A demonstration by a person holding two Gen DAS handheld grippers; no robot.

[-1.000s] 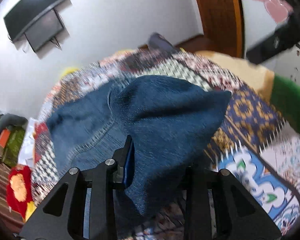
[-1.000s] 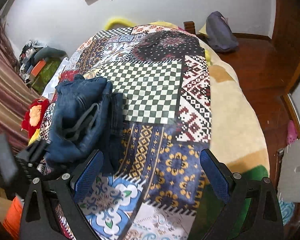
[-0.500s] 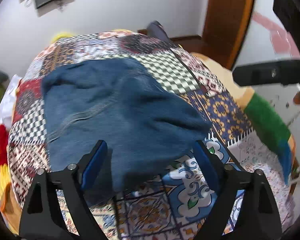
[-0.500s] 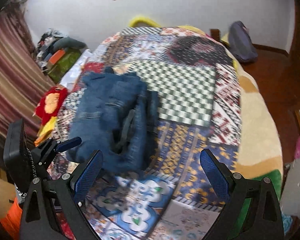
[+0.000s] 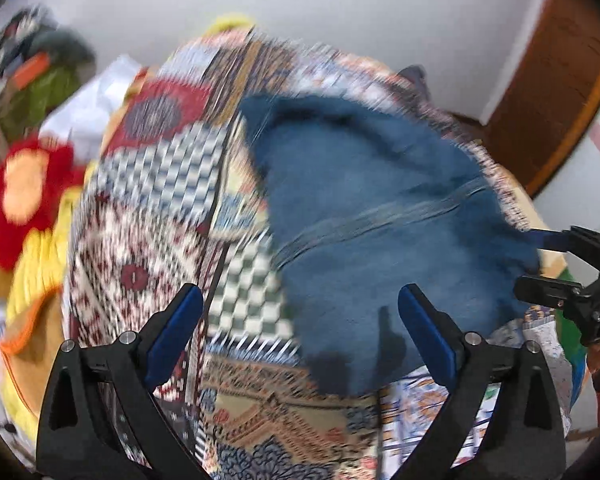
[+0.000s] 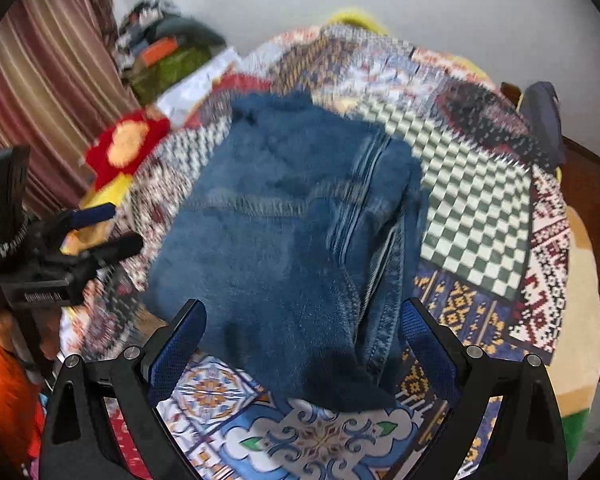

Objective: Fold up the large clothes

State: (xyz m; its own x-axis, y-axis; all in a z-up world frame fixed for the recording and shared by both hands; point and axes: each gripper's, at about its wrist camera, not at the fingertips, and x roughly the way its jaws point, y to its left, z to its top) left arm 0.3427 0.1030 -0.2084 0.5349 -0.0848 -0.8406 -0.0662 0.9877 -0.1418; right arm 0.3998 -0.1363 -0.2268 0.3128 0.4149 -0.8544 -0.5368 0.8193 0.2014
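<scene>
i see folded jeans lying on patchwork bedspread, red n yellow plush toy at bed's edge, clutter pile by wall, my left gripper angled down, jaws opening, nothing btwn, right gripper angled down over jeans, jaws wide, empty
</scene>
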